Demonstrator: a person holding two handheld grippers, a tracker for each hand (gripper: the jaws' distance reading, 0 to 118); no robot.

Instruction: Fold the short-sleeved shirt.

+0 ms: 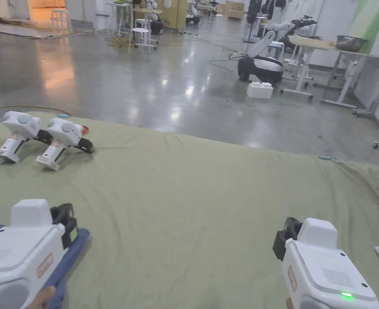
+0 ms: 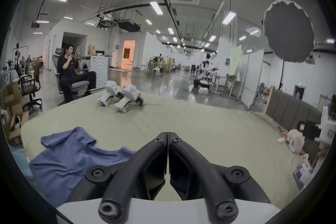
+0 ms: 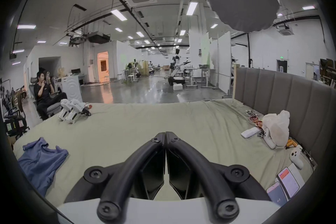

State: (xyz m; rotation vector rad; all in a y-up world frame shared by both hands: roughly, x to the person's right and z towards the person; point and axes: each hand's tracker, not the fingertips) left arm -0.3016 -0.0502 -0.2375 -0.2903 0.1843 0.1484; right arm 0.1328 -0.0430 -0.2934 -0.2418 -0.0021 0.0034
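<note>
A blue short-sleeved shirt point(image 2: 72, 157) lies crumpled on the green bed sheet point(image 1: 192, 209) at the near left; the shirt point(image 3: 39, 160) is at the left in the right gripper view, and a strip of the shirt point(image 1: 70, 251) peeks out under the left gripper in the head view. My left gripper point(image 2: 167, 134) hovers just right of the shirt, jaws closed together with nothing between them. My right gripper point(image 3: 165, 134) is over bare sheet well to the right, jaws also together and empty. Both grippers appear in the head view, left gripper point(image 1: 66, 219) and right gripper point(image 1: 285, 235).
Two spare white grippers point(image 1: 44, 139) lie on the sheet at the far left. A padded headboard point(image 3: 283, 93), a soft toy point(image 3: 276, 128), a remote and phones point(image 3: 285, 186) line the right side. A person sits in a chair point(image 2: 72, 71) beyond the bed.
</note>
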